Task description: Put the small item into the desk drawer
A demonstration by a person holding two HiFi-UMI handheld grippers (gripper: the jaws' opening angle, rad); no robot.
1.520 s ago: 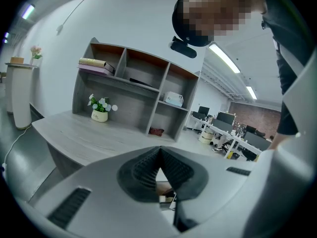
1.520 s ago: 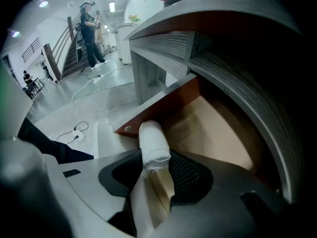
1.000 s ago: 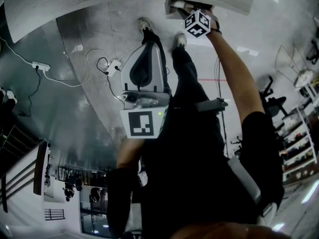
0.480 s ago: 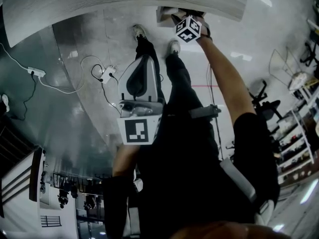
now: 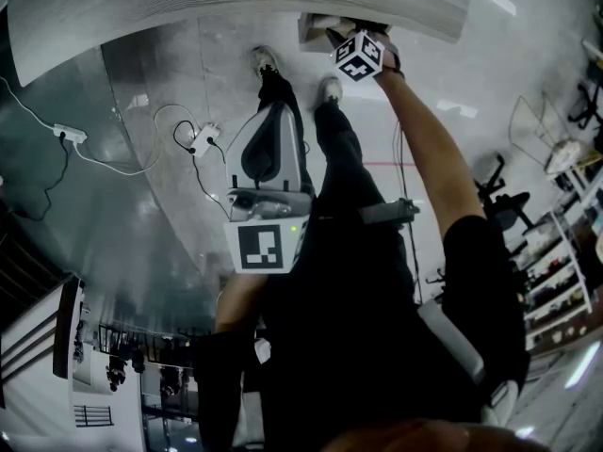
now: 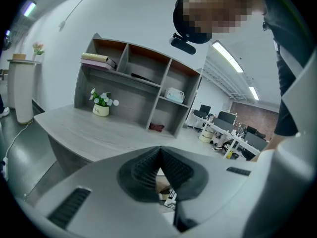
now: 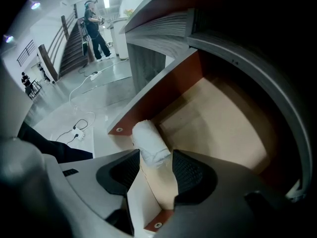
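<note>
The small item, a white rolled bundle [image 7: 151, 143], lies between the pads of my right gripper [image 7: 156, 156], its far end over the open desk drawer [image 7: 213, 118]. The jaws have just been opening, and a narrow gap shows beside the right pad, so the gripper is open. In the head view the right gripper [image 5: 337, 28] reaches down into the drawer [image 5: 316, 26] under the grey desk top [image 5: 236, 3], below its marker cube [image 5: 361, 55]. My left gripper [image 5: 280, 109] hangs in front of the person's body, away from the drawer. Its pads [image 6: 148, 165] meet at the tip with nothing between them.
The drawer has red-brown walls [image 7: 148, 98] and a pale bottom. On the floor lie a power strip [image 5: 71, 132] and cables [image 5: 193, 130]. The left gripper view shows the desk [image 6: 84, 133] with a shelf unit [image 6: 133, 83] and a potted plant [image 6: 101, 103]. A person [image 7: 94, 29] stands far off.
The head view has shifted slightly, so the right gripper's cube sits a little further left in the picture. Both grippers stay where they were, the right one at the drawer.
</note>
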